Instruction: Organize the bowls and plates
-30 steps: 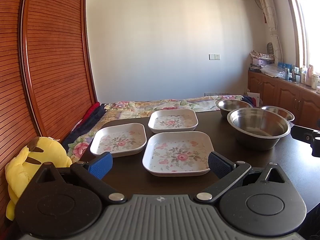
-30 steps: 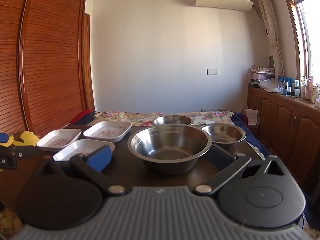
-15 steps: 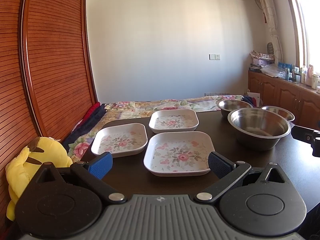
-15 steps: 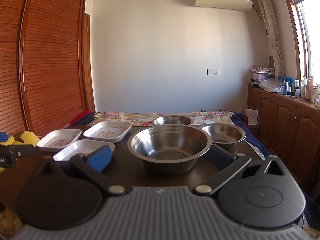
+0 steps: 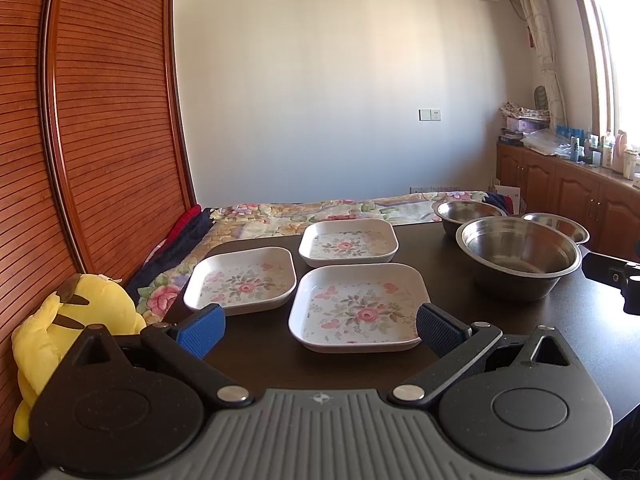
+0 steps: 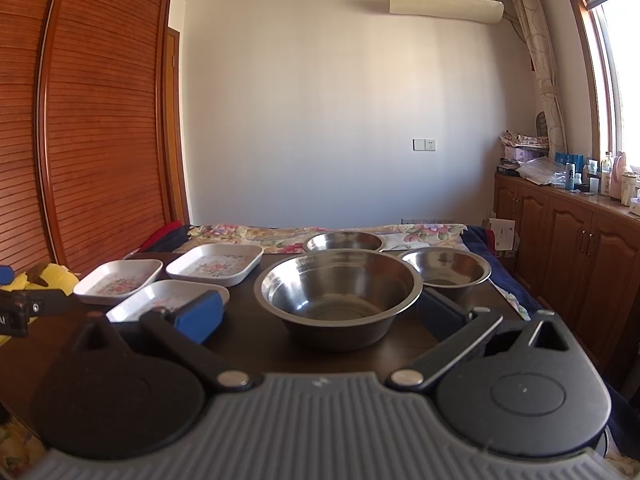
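Plainly laid out by kind on the dark table (image 5: 256, 356): 3 floral plates (image 5: 357, 311) grouped left, 3 steel bowls (image 6: 339, 289) grouped right, none stacked yet. Left gripper (image 5: 318, 326) spread wide, holding nothing, squared up just short of the nearest plate's near rim. Right gripper (image 6: 320, 312) likewise spread and empty, flanking the largest bowl, probably lined up for a rim grab.

- I see daylight from the window (image 5: 624, 64) at right, blown out white.
- Fisheye bends the wardrobe (image 5: 80, 120) at the left edge.
- Both pictures look sharp.
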{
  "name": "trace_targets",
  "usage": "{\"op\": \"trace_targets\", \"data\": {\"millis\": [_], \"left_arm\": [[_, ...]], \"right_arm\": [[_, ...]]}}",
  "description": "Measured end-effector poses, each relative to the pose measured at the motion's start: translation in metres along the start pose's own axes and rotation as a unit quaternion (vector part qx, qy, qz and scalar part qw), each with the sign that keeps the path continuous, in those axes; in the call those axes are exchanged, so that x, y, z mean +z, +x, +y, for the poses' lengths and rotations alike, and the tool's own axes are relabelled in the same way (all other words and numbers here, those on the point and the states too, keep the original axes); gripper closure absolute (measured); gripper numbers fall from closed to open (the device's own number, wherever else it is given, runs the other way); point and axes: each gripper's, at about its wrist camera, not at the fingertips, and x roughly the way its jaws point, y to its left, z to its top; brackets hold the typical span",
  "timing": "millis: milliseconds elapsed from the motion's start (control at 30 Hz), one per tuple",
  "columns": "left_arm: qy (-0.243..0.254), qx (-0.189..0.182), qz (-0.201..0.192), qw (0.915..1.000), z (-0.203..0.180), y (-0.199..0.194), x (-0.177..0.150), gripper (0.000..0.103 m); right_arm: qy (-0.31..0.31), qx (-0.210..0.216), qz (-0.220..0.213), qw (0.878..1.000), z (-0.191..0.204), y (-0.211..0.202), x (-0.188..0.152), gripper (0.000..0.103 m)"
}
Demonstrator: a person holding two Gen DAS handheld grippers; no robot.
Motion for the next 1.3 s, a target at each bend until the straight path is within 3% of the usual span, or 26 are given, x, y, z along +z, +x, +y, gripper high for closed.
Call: {"op": "trace_targets", "data": {"millis": [833, 1300], "left_arm": [[-0.001, 0.008, 0.024, 0.9997, 0.007, 0.014, -0.009, 0.000], [0.013, -0.005, 0.058, 0.9982, 0.014, 0.024, -0.014, 0.000]], "right_arm": [[-0.005, 0.005, 0.013, 1.000, 0.008, 0.008, -0.005, 0.000], [-0.034, 0.061, 0.027, 0.997, 0.030, 0.026, 0.004, 0.000]]}}
